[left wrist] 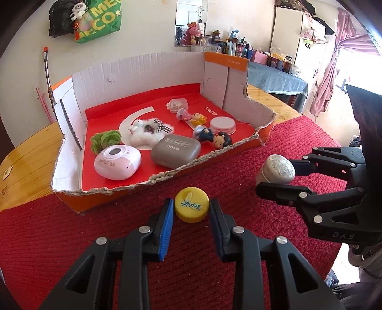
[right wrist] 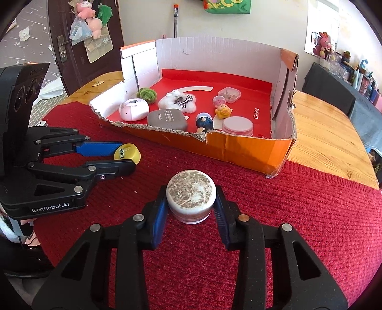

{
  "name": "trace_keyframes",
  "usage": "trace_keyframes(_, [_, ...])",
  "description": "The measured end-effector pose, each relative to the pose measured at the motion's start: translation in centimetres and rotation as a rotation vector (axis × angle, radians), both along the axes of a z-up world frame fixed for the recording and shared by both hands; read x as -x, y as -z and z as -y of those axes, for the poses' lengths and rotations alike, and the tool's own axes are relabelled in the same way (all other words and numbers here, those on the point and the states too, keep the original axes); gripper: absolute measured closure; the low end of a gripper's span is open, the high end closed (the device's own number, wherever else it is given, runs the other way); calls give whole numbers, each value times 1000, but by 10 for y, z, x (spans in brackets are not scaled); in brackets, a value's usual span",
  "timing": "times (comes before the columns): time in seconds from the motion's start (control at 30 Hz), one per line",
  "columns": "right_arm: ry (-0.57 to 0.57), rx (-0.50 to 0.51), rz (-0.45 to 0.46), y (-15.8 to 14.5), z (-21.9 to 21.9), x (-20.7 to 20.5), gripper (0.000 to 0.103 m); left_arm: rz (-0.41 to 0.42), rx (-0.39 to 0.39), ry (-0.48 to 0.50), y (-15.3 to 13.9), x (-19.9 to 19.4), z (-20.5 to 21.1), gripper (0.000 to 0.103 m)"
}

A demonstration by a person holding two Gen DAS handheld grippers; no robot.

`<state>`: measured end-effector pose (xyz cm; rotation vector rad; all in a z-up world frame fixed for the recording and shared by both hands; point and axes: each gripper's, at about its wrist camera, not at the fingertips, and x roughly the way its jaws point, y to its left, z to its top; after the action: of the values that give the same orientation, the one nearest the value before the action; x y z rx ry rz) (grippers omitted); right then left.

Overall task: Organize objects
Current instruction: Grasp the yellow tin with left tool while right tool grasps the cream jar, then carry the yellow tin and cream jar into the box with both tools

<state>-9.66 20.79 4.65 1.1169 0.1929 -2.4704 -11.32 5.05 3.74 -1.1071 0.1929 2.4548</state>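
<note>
Most of the sorting is looking finished: the cut-down cardboard box [left wrist: 152,66] with its red liner is already holding a pink toy camera [left wrist: 117,162], a grey eye-shadow case [left wrist: 175,151], a green woolly ball [left wrist: 105,140], a fluffy white sheep toy [left wrist: 148,131], a small clear plastic case [left wrist: 177,105], a stack of pale round pads [left wrist: 223,125] and several little figurines [left wrist: 213,137].

Two things are lying outside it, on the red cloth [left wrist: 71,238] just in front of the torn near wall. The left hand-held gripper [left wrist: 192,215] is sitting around the yellow bottle cap [left wrist: 192,207], its blue pads pressing on both sides, so it is grasping the cap, which appears to be resting on the cloth. The right hand-held gripper [right wrist: 191,208] is clamping the small round jar with a speckled lid [right wrist: 191,194], also low over the cloth.

What is remaining, judging from this, is lifting both pieces over the ragged front edge and setting them down in free patches of the red liner; the open area at the back and the right side by the printed logo is offering room.

The surface [right wrist: 329,143] is a rounded wooden one, partly covered by the ribbed red cloth. Around it, a dark door [right wrist: 62,35] is carrying hung plush toys, a green bag [left wrist: 100,19] is hanging on the pale wall, a cluttered shelf of cups and boxes [left wrist: 250,50] is running along the far side, and a pink curtain [left wrist: 334,64] is catching bright daylight.
</note>
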Motion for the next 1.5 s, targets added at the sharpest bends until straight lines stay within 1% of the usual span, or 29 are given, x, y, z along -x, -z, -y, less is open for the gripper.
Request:
trace_keyframes(0.23, [-13, -2, -31, -16, 5, -10, 68, -34, -23, 0, -15, -12, 6, 72])
trace_keyframes(0.87, [-27, -5, -85, -40, 15, -29, 68, -99, -59, 7, -43, -38, 16, 72])
trace_keyframes(1.1, [-28, 3, -73, -41, 15, -28, 68, -107, -68, 3, -47, -41, 20, 72])
trace_keyframes(1.5, [-46, 3, -89, -50, 20, -23, 68, -121, -78, -9, -59, -37, 26, 72])
